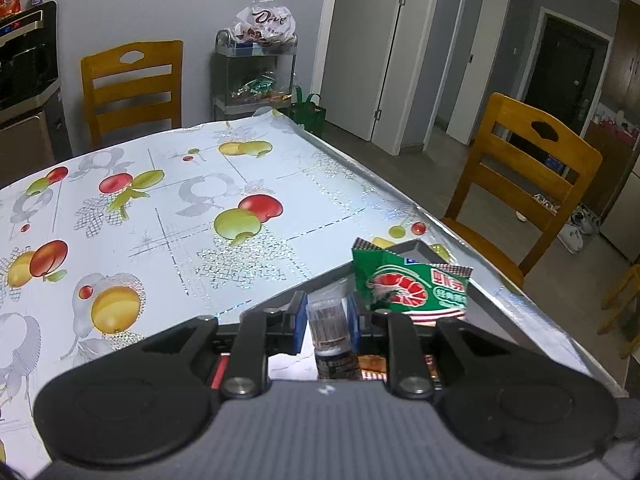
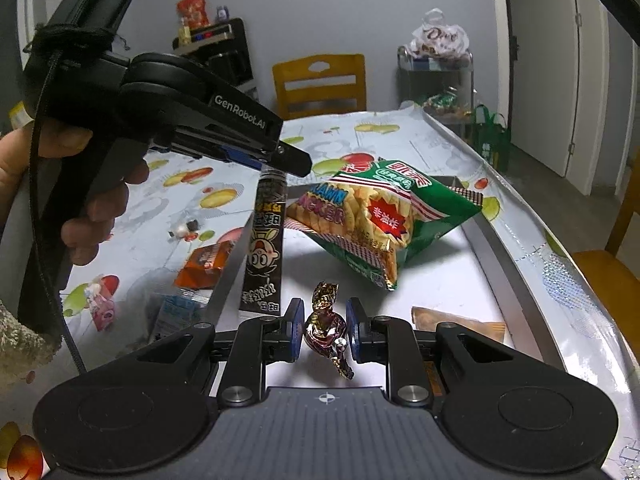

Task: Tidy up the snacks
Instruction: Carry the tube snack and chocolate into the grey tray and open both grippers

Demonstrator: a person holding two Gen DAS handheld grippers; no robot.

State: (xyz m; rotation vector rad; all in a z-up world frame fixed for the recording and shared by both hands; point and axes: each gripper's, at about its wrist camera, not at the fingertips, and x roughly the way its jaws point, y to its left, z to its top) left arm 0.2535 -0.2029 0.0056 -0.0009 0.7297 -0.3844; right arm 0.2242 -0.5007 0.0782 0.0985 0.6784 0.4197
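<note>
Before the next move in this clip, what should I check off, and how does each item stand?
1. Left hand-held gripper shut on the black snack tube: ok.
2. Right hand-held gripper closed on the foil candy: cannot tell; candy sits between the pads.
3. Tube's lower end over the tray: ok.
4. Tray floor free beside the prawn cracker bag: ok.
5. All snacks collected: not ok; orange packet lies on the table outside the tray.

Right gripper (image 2: 325, 330) clasping wrapped candy (image 2: 326, 326)
</note>
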